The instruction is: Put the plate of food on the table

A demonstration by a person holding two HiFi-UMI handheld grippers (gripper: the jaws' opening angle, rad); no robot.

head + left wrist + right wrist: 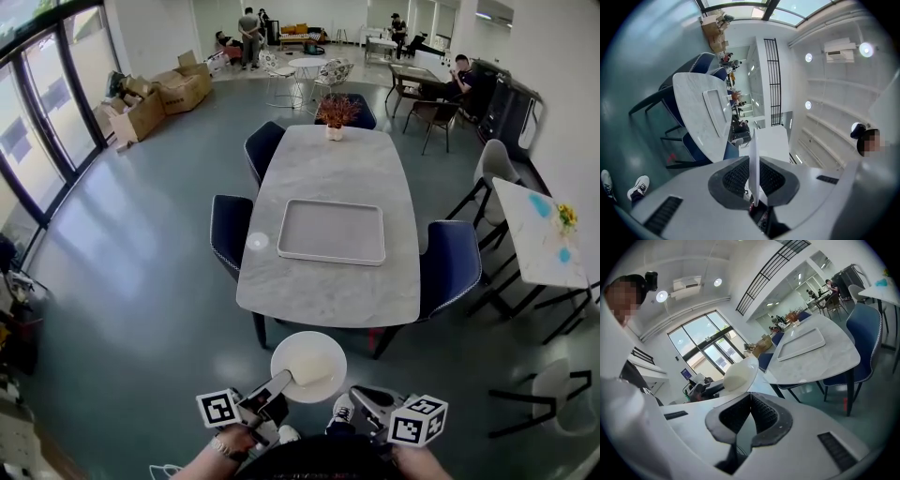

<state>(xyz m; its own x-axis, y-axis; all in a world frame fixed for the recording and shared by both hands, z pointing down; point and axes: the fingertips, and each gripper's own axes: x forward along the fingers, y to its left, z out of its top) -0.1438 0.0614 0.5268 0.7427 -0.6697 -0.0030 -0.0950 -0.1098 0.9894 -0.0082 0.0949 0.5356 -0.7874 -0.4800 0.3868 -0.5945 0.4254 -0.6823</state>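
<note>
Head view, item by item.

Plate (pixel 309 339): white, round and level, carrying a pale mound of food (pixel 314 367). It is hanging in the air over the grey floor (pixel 141 281), just short of the near end of the worktop (pixel 328 295) and not touching it.

Left gripper (pixel 279 382): it is reaching in from the lower left and holding the plate by its near rim. In the left gripper view its fingers (pixel 736 176) are clamping on that rim, which is showing edge-on as a thin white blade between the two.

Right gripper (pixel 364 397): it is hovering just right of the left gripper, near the plate's lower edge and apart from it. In the right gripper view its fingers (pixel 766 416) are meeting at the tips with nothing between them. The plate is showing beyond them, up and to the left.

Worktop: pale marble with rounded corners.
- A grey rectangular tray (pixel 331 232) is sitting at the middle.
- A small white round dish (pixel 257 241) is lying just left of the tray.
- A vase of dark flowers (pixel 336 114) is standing at the far end.

Dark blue chairs (pixel 230 230) are standing along both long sides.
</note>
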